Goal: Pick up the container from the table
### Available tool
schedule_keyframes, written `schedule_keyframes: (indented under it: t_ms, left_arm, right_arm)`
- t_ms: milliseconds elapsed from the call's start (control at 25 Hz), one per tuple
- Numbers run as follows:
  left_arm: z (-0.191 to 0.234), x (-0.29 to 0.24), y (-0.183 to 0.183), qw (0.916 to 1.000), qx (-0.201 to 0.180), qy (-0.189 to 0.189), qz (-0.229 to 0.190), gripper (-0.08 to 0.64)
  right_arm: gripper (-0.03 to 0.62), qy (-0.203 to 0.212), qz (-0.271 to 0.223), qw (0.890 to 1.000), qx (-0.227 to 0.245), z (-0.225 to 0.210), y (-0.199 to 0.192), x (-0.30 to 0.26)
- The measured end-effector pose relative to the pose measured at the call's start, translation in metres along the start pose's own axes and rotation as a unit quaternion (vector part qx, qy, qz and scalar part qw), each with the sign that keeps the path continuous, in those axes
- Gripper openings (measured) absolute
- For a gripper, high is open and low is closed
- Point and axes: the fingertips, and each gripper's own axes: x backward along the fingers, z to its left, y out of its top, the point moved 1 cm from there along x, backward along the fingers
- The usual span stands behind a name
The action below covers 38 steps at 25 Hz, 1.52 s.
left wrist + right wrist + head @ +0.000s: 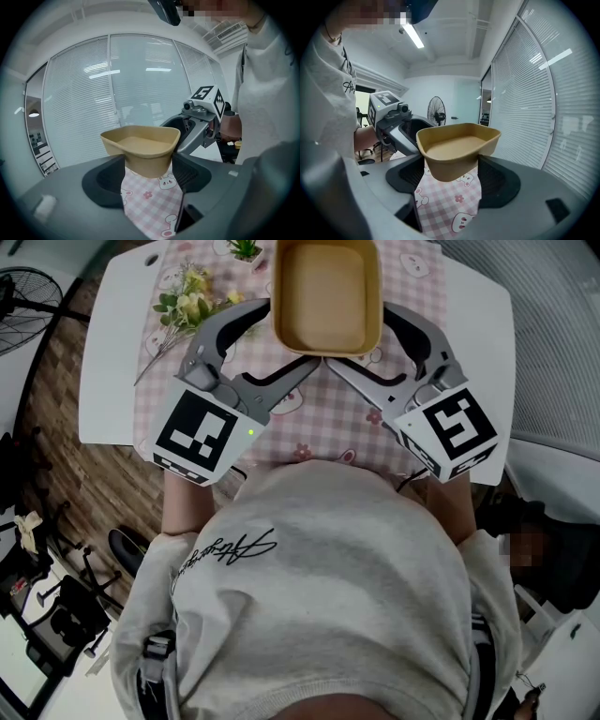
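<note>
A tan, tub-shaped container (326, 296) hangs above the table, held by both grippers at its near end. My left gripper (292, 334) is shut on its near-left corner and my right gripper (358, 337) on its near-right corner. In the left gripper view the container (143, 147) sits wedged between the dark pads, at my left gripper (147, 173), with the other gripper (201, 119) behind it. The right gripper view shows the container (457, 147) pinched the same way at my right gripper (452, 176). The container is empty.
Below lies a pink checked cloth with bunny prints (319, 418) on a white table (108, 362). A bunch of pale flowers (187, 301) and a small green plant (246, 249) lie at the far left. A fan (19, 296) and chair bases (56, 596) stand on the floor left.
</note>
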Motion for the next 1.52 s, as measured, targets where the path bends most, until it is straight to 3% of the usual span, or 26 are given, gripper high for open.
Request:
schedule_keyframes:
  t_ms: [440,1520]
  left_arm:
    - [0.0011,-0.0007,-0.0005,0.9998,0.016,-0.004,-0.01,0.311]
    - [-0.0024,-0.0004,0.0006,0.9999,0.01,0.002,0.0,0.308]
  right_arm:
    - [0.356,-0.003,-0.002,1.0,0.001,-0.0007,0.0016,0.0003]
    - [0.348,-0.003,0.002,1.0,0.001,0.001,-0.0005,0.0022]
